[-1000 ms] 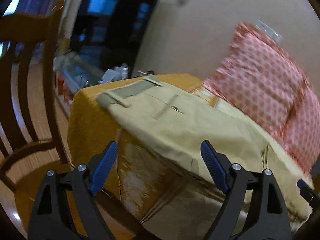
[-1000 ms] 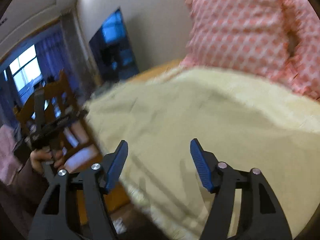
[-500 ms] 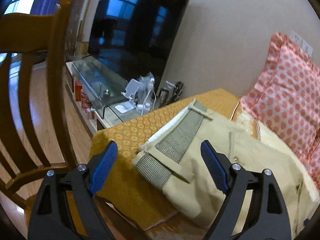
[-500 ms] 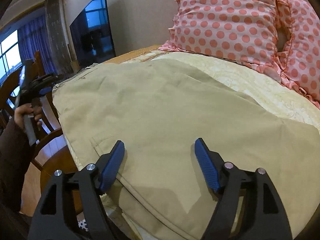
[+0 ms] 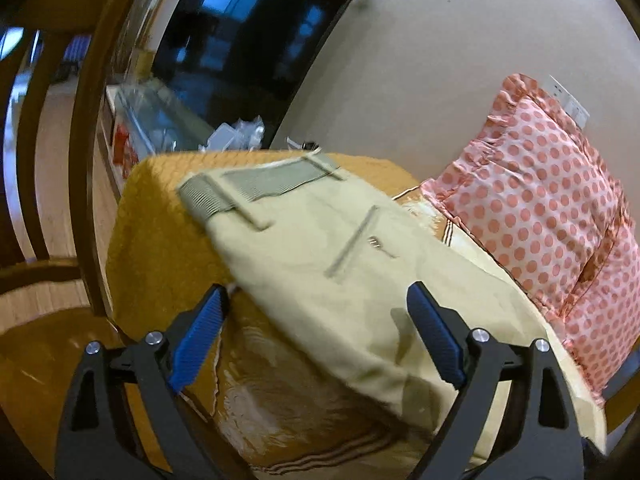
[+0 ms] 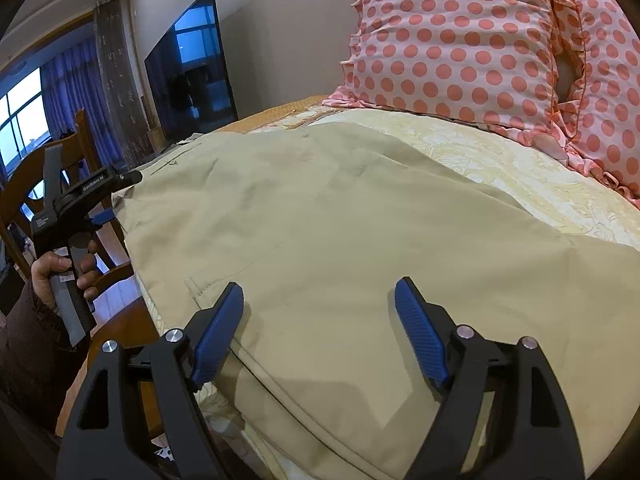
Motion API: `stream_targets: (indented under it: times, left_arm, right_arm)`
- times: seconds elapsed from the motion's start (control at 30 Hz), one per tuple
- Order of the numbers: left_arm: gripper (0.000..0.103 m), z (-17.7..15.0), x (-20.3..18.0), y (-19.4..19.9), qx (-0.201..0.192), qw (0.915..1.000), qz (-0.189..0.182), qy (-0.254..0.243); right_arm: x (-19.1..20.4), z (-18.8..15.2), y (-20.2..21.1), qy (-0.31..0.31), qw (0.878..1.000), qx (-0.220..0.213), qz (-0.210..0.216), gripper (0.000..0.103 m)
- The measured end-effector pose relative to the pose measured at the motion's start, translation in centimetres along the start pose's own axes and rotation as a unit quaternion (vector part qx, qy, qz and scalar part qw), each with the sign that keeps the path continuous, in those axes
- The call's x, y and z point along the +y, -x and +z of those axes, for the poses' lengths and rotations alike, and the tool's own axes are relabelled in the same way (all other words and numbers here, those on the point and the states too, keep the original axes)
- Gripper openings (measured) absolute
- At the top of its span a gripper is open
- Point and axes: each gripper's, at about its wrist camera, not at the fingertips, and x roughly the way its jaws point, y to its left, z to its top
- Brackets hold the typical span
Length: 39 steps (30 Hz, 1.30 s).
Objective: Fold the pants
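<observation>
Beige pants (image 5: pixel 332 264) lie flat on a yellow-covered bed, grey-lined waistband (image 5: pixel 248 188) at the far end. My left gripper (image 5: pixel 316 336) is open and empty, just before the pants' near side edge. In the right wrist view the pants (image 6: pixel 340 232) fill the middle. My right gripper (image 6: pixel 320 332) is open and empty, low over the pants near a stitched pocket seam (image 6: pixel 224 276). The left gripper (image 6: pixel 100 204), held by a hand, shows at the pants' left edge there.
Pink polka-dot pillows (image 5: pixel 552 208) (image 6: pixel 460 40) lean on the wall behind the pants. The orange bedcover (image 5: pixel 160 216) drops off at the bed's corner. A wooden chair (image 5: pixel 80 128) stands close on the left. A television (image 5: pixel 256 40) and glass stand lie beyond.
My left gripper has swung from the waistband end toward the pants' side edge. My right gripper has stayed low over the pants, shifting only slightly. Both stay open.
</observation>
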Motion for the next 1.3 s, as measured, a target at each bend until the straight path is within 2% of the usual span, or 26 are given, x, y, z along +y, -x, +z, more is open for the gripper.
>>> stream_targets:
  times: [0.13, 0.2, 0.3, 0.37, 0.4, 0.47, 0.57, 0.67, 0.77, 0.93, 1.0, 1.1, 1.2, 1.3]
  left_arm:
    - [0.094, 0.2, -0.6, 0.0, 0.006, 0.9999, 0.009, -0.003]
    - [0.093, 0.4, -1.2, 0.5, -0.005, 0.9999, 0.009, -0.008]
    - [0.094, 0.6, -2.9, 1.0, -0.039, 0.9962, 0.044, -0.064]
    - [0.095, 1.1, -2.9, 0.1, -0.036, 0.9942, 0.053, -0.087]
    - [0.095, 1.5, -2.4, -0.9, -0.022, 0.9939, 0.061, -0.089]
    - [0.095, 2.1, -1.4, -1.8, -0.005, 0.9957, 0.054, -0.075]
    - [0.095, 2.4, -0.6, -0.7, -0.037, 0.9974, 0.024, -0.057]
    - [0.095, 3.6, 2.1, 0.5, -0.080, 0.9962, -0.031, 0.007]
    - [0.095, 5.1, 4.8, -0.7, -0.064, 0.9964, -0.029, 0.047]
    - [0.095, 5.6, 5.7, -1.7, -0.052, 0.9977, -0.032, 0.031]
    - [0.095, 5.3, 5.4, -2.5, -0.036, 0.9983, -0.040, 0.023]
    - [0.095, 4.4, 4.9, -2.0, -0.054, 0.9983, -0.019, 0.011]
    - [0.097, 3.6, 5.2, -1.4, -0.064, 0.9965, -0.029, 0.045]
    - [0.100, 2.8, 3.7, -1.0, -0.064, 0.9973, -0.030, 0.022]
  right_arm:
    - [-0.1, -0.1, -0.1, -0.007, 1.000, -0.005, 0.006, 0.081]
    - [-0.1, 0.0, -0.3, -0.010, 1.000, -0.007, 0.007, 0.081]
    - [0.0, 0.1, -0.5, -0.013, 1.000, -0.008, 0.008, 0.081]
    - [0.0, 0.1, -0.7, -0.013, 1.000, -0.009, 0.008, 0.081]
    - [0.1, 0.2, -0.8, -0.014, 1.000, -0.010, 0.007, 0.081]
    - [0.0, 0.2, -0.9, -0.015, 1.000, -0.011, 0.008, 0.081]
    - [0.1, 0.3, -1.2, -0.017, 1.000, -0.013, 0.008, 0.081]
    - [0.1, 0.3, -1.3, -0.016, 1.000, -0.013, 0.008, 0.081]
    - [0.0, 0.3, -1.4, -0.018, 1.000, -0.013, 0.011, 0.082]
    - [0.0, 0.3, -1.5, -0.019, 1.000, -0.014, 0.015, 0.084]
    - [0.1, 0.3, -1.5, -0.019, 1.000, -0.014, 0.015, 0.084]
    - [0.1, 0.4, -1.5, -0.019, 1.000, -0.014, 0.015, 0.084]
    - [0.2, 0.3, -1.5, -0.018, 1.000, -0.013, 0.015, 0.084]
    - [0.2, 0.3, -1.5, -0.017, 1.000, -0.013, 0.015, 0.085]
